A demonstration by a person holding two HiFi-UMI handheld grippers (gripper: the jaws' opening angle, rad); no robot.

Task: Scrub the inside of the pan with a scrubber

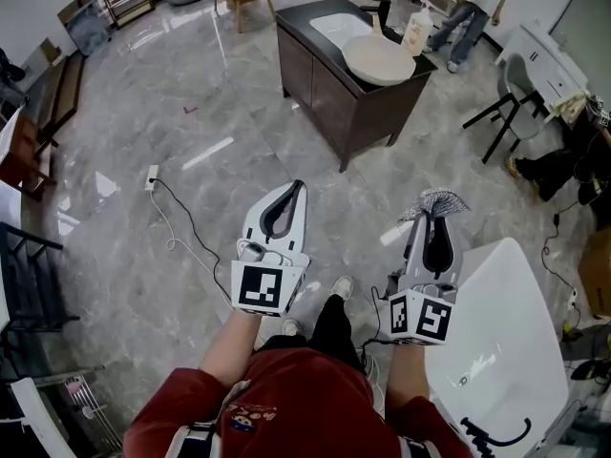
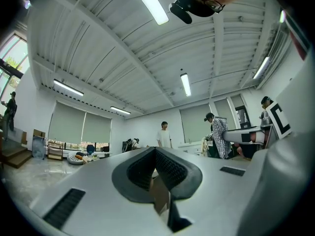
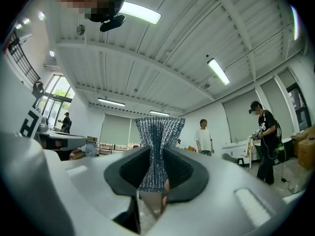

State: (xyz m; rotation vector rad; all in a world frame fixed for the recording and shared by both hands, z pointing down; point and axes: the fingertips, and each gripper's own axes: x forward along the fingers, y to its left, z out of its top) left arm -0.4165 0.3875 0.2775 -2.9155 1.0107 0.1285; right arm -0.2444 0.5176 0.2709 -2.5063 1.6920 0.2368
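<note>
A round cream pan [image 1: 378, 60] with a dark handle rests on the dark cabinet [image 1: 325, 89] at the far side of the room, well away from both grippers. My right gripper [image 1: 434, 218] [image 3: 156, 150] is shut on a silvery mesh scrubber [image 1: 435, 200] [image 3: 158, 136], which fans out above the jaws. My left gripper [image 1: 299, 186] [image 2: 155, 149] is shut with its pads pressed together and nothing between them. Both are held in front of my body, tilted upward over the floor.
The cabinet has a white sink [image 1: 339, 27] and a soap bottle [image 1: 417, 29] beside the pan. A white table [image 1: 496, 337] stands at my right. A power strip [image 1: 151, 179] with its cable lies on the floor to the left. A person [image 1: 468, 12] and a chair [image 1: 506, 103] are at the far right.
</note>
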